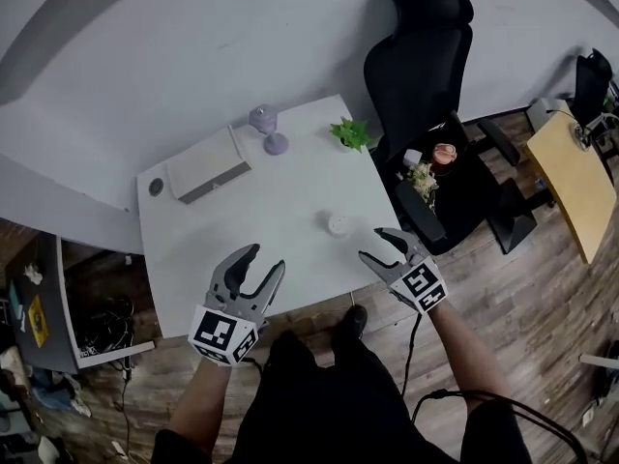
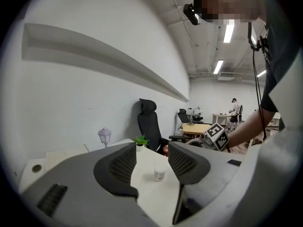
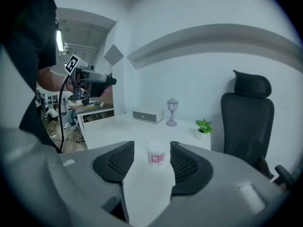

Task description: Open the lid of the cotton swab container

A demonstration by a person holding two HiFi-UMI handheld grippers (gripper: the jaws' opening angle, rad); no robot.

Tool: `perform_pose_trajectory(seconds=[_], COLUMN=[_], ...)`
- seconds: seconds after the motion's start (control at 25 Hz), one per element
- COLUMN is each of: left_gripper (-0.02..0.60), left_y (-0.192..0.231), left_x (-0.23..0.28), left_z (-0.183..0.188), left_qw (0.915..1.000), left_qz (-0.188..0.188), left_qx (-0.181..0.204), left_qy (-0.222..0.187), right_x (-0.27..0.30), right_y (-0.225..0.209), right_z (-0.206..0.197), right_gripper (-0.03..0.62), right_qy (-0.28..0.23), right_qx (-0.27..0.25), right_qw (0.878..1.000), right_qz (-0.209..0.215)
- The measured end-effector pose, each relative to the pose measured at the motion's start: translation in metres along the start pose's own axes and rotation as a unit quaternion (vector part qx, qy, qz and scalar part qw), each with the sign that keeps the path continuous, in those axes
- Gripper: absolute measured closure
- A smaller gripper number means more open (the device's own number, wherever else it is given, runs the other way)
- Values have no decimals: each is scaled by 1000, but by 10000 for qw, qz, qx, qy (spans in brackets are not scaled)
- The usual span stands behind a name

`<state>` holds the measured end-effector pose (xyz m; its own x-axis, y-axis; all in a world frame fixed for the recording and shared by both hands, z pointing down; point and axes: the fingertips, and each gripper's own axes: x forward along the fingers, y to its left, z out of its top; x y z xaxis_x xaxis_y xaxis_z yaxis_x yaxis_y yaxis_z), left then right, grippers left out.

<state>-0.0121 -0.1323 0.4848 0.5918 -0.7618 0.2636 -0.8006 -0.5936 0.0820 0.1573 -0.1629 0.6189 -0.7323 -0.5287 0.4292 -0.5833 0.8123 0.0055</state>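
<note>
One small cotton swab container (image 1: pixel 337 223) stands upright near the middle of the white counter (image 1: pixel 242 230), its lid on and nothing touching it. We hold the right tongs (image 1: pixel 375 245) just beside it, on its right, with the jaws apart. In the right gripper view the container is framed between the two pads but stands ahead of them, out of contact. The left tongs (image 1: pixel 266 259) hover nearer the counter's front edge, further from the container, also spread wide and empty. The left gripper view shows the container beyond the tips.

We judge this to be the approach, with no grasp made and the lid not yet opened. The next move calls for one pair to close on the container's body and steady it. The other pair then takes the lid by its rim, squarely enough that the light tub does not tip or slide.

Further off, a white box (image 1: pixel 208 165), a purple lamp (image 1: pixel 271 129) and a small plant (image 1: pixel 350 131) sit along the far side, well apart from the work.
</note>
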Motion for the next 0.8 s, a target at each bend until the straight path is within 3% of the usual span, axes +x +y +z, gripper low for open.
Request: perform_pose_trajectory(seconds=[0.24,0.48,0.8], left_gripper=[376,376,376], left_y=[21,42,65], left_x=[17,32,32], left_z=[-29,-48,-71], left_qw=[9988,9975,9958], left_qz=[282,287,363], left_qx=[-279,-492,-599], left_qy=[280,425,595], right_x=[53,98,128], right_y=[-23,-15,-8], right_z=[-33,-58,-71], right_gripper=[341,297,294], right_qy=[416,746,917], right_qx=[-71,-276,-589], right_qw=[9981,9929,9889], right_qz=[439,886,1013])
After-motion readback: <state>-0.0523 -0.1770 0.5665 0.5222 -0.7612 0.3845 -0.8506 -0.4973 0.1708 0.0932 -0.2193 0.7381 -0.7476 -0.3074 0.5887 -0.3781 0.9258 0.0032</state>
